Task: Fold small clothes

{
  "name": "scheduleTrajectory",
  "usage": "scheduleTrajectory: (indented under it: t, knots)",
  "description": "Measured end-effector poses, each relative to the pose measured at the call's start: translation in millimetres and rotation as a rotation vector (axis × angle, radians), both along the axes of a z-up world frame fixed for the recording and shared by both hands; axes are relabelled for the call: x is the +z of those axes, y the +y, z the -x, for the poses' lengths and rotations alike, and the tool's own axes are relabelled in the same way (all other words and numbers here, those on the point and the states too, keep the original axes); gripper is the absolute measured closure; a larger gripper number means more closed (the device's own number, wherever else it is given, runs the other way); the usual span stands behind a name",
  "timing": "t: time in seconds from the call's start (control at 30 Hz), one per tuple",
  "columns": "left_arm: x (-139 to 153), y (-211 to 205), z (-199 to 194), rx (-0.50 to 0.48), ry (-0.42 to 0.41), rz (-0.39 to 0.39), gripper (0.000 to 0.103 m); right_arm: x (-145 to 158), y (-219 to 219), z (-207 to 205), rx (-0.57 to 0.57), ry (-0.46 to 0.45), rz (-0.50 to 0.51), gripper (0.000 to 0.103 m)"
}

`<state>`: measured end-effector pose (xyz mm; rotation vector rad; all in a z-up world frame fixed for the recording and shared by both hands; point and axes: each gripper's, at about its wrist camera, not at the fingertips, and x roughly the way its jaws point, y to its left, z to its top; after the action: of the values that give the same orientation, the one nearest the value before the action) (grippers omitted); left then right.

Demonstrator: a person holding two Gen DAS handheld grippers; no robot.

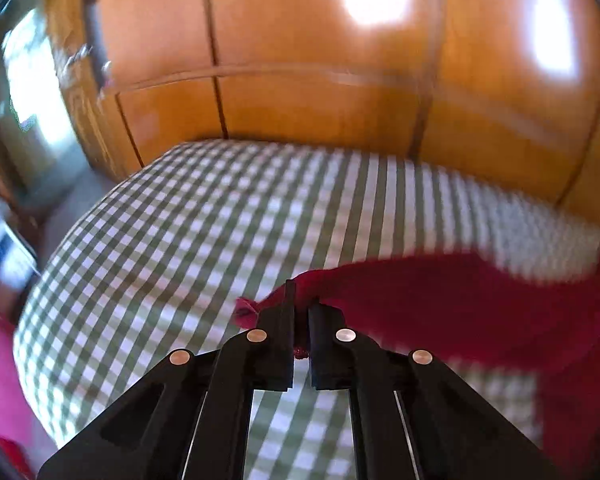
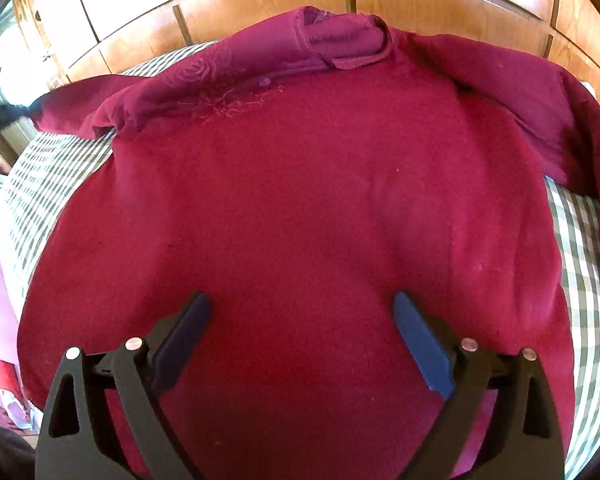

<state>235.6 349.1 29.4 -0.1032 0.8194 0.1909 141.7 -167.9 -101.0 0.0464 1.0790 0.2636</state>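
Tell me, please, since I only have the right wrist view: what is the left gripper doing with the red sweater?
Observer: The left gripper is shut on a bunched bit of the red sweater.
Operator: Is that cloth lying flat where it is pinched?
Observer: No, it trails off to the right over the checked sheet.
Operator: Is anything else on the sheet ahead of that gripper?
Observer: No, only bare checks up to the wooden wardrobe.
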Motion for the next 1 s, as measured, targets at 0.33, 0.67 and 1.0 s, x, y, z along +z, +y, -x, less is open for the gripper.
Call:
scheduleTrajectory:
  t: [0.33, 0.67, 1.0]
  knots:
    - [84.1, 20.9, 46.9, 0.092, -0.084, 0.028, 0.099, -5.0, -1.8, 2.4, -0.002, -0.039, -0.01, 0.005]
    - [-56.3, 60.7, -25.7, 0.374, 0.288, -0.052, 0.099, -6.4, -7.7, 9.2, -0.008, -0.054, -0.007, 0.004]
    - [-36.2, 31.3, 18.0, 0.48, 0.16, -0.058, 0.048, 5.1, -23.5, 11.2, -0.015, -0.041, -0.045, 0.006]
